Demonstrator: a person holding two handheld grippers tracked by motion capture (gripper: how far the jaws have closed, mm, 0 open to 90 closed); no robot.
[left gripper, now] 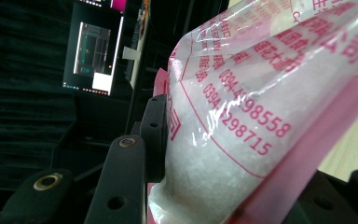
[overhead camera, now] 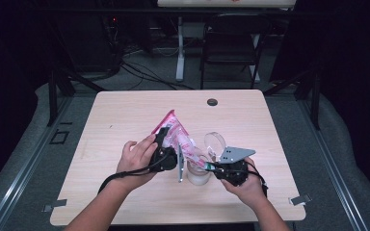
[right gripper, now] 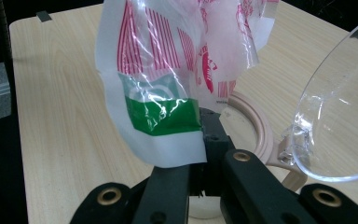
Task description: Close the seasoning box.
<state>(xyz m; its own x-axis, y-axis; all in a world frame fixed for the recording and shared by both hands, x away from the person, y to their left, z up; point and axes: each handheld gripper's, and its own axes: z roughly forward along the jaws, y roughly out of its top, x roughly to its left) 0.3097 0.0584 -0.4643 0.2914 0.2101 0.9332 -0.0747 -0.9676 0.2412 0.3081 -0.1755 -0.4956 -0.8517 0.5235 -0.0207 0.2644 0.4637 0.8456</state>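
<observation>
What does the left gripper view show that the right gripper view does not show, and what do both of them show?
Left gripper view alone: the left gripper clamped on the full part of the bag, white grains inside, pink printed digits, and a lit monitor in the dark behind.

Right gripper view alone: the right gripper pinching the bag's flat corner with its green patch, the jar's rim below, and the jar's clear hinged lid.

Both: the same pink and white bag, and the wooden table.
</observation>
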